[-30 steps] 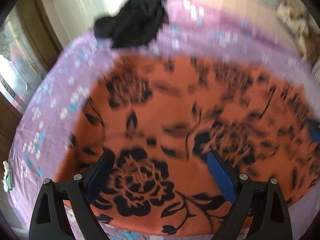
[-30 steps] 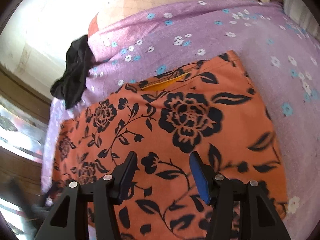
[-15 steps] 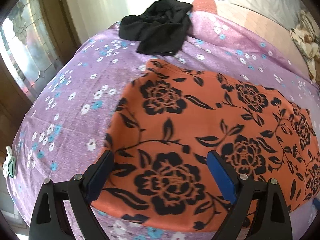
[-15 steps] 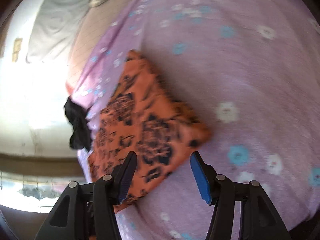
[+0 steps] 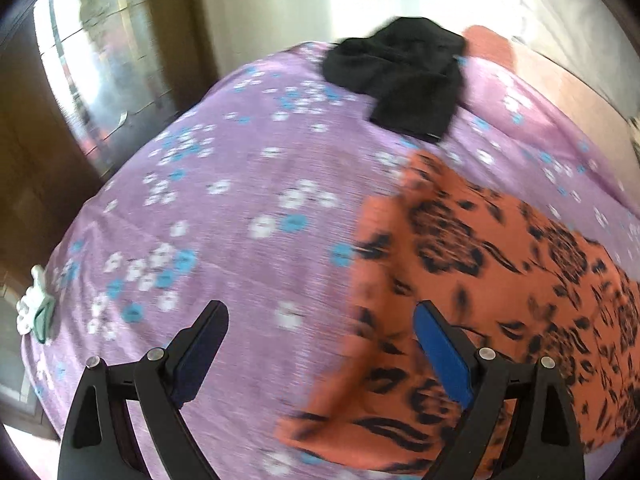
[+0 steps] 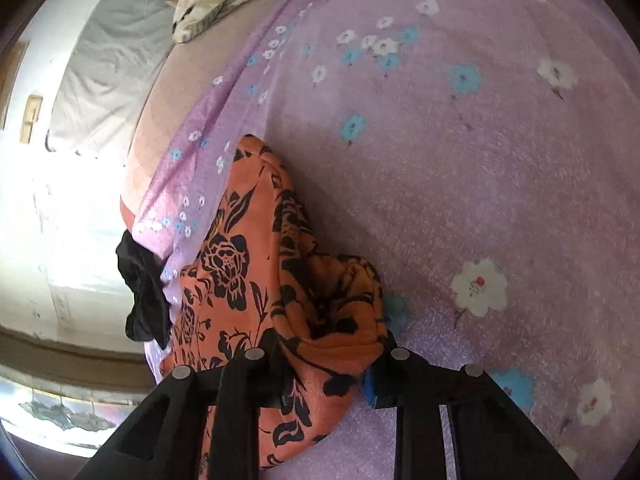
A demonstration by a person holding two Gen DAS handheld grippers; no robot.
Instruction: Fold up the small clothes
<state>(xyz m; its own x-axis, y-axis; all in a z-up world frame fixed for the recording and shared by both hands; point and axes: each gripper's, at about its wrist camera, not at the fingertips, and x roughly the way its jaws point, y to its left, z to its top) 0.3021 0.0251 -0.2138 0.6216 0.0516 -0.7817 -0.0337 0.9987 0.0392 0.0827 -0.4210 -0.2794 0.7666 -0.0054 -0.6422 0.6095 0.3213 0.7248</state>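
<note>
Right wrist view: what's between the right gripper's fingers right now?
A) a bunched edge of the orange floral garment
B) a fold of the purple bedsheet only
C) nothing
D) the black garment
A: the orange floral garment is gathered up into the right gripper, whose jaws are closing with the cloth bunched between them, while the black garment lies apart at the edge of the purple bedsheet.

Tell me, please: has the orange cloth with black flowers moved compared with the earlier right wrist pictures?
Yes. Its corner, flat on the purple flowered bedsheet before, is now bunched up between the closing right gripper; the orange cloth with black flowers rises off the sheet there.
</note>
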